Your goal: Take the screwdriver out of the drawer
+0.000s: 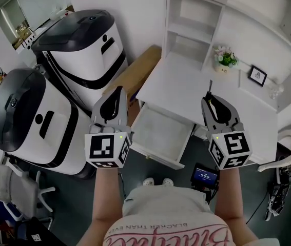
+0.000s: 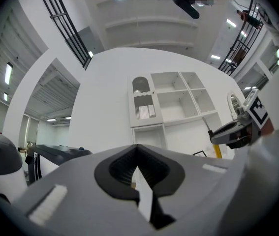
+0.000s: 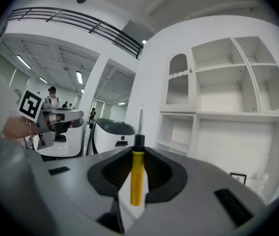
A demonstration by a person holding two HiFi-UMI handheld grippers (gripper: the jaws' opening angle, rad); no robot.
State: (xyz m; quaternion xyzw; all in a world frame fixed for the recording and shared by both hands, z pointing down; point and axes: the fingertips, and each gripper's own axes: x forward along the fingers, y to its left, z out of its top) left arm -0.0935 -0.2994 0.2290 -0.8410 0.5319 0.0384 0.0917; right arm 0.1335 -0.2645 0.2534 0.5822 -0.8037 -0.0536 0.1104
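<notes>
1. Two grippers are held up in front of the person in the head view: the left gripper (image 1: 117,92) at centre left and the right gripper (image 1: 210,99) at centre right.
2. The screwdriver (image 3: 137,180) is grasped by the right gripper. In the right gripper view its yellow handle is clamped between the pads, and its shaft is pointed up past the fingertips.
3. The left gripper is closed on nothing. Its jaws are seen together in the left gripper view, with only the shelves (image 2: 171,100) beyond them.
4. The drawer (image 1: 155,152) is pulled out of the desk (image 1: 186,81) at the centre of the head view, below and between the two grippers. No tool is made out inside it.
5. The screwdriver is therefore well apart from the drawer, held in the air over the desk's front edge, right of centre in the head view.
6. The taking-out step is judged to be all but done, since the tool is already out of the drawer and clear of it.
7. For the next move, a firm clamp on the slim handle is called for, because it could swivel between the pads.
8. A bare part of the desk is likely to be wanted for setting it down, with the jaws parted only once the tool is rested there.
9. The left gripper is free, so the drawer could be pushed in with it if that is wanted.
</notes>
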